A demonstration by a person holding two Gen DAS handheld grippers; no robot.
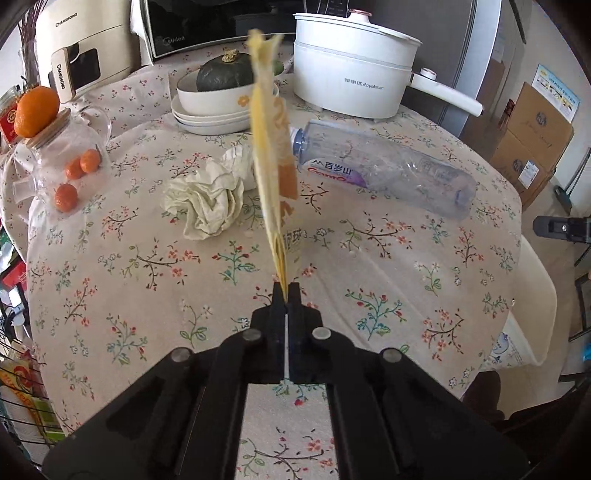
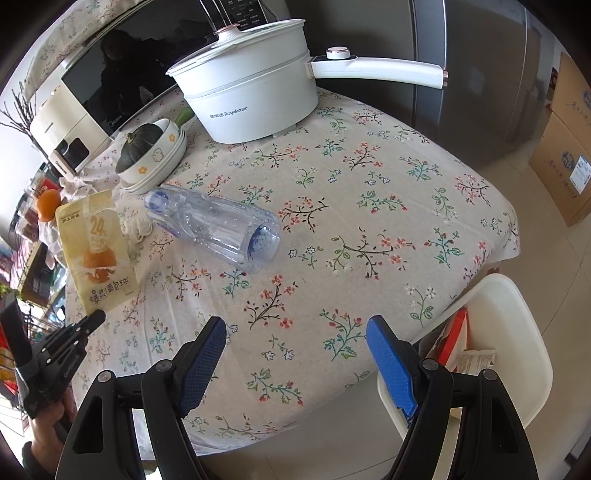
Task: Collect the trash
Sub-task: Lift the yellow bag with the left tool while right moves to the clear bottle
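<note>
My left gripper is shut on the bottom edge of a yellow snack wrapper and holds it upright above the floral tablecloth. The same wrapper and left gripper show at the left of the right wrist view. A crumpled white tissue lies behind the wrapper. An empty clear plastic bottle lies on its side; it also shows in the right wrist view. My right gripper is open and empty over the table's near edge, next to a white bin holding paper trash.
A white electric pot, a bowl with a green squash, a glass jar of oranges, a microwave and an appliance stand at the back. Cardboard boxes sit on the floor right.
</note>
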